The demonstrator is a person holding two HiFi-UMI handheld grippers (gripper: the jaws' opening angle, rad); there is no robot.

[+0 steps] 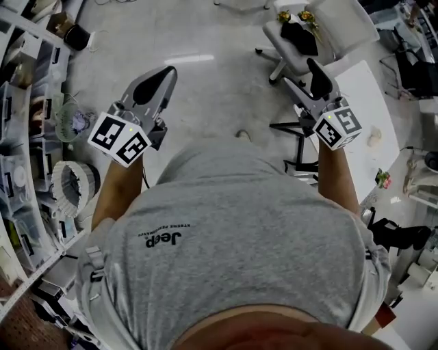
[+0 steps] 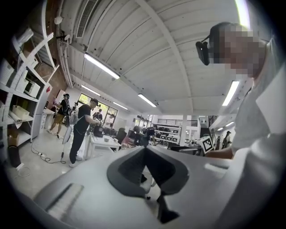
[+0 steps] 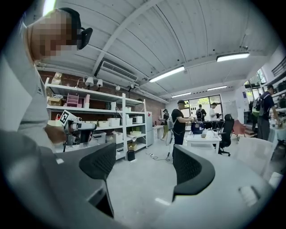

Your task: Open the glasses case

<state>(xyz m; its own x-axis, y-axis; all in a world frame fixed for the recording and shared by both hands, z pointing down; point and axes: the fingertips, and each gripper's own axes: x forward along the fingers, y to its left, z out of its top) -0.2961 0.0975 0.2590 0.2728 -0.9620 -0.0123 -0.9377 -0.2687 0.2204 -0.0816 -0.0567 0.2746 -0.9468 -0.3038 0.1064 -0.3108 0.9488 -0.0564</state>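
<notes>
Left gripper raised over floor, jaws pressed together, nothing pinched. Shelving left of it holds storage bins, contents too small to tell. Right gripper raised likewise, jaws spread, only bare floor between them. White counter right of it carries small items. Glasses case: location cannot be told from any view.

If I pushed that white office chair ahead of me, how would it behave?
The white office chair would probably roll easily: it seems to stand on a castor base on smooth floor. The dark bundle on its seat might shift.
</notes>
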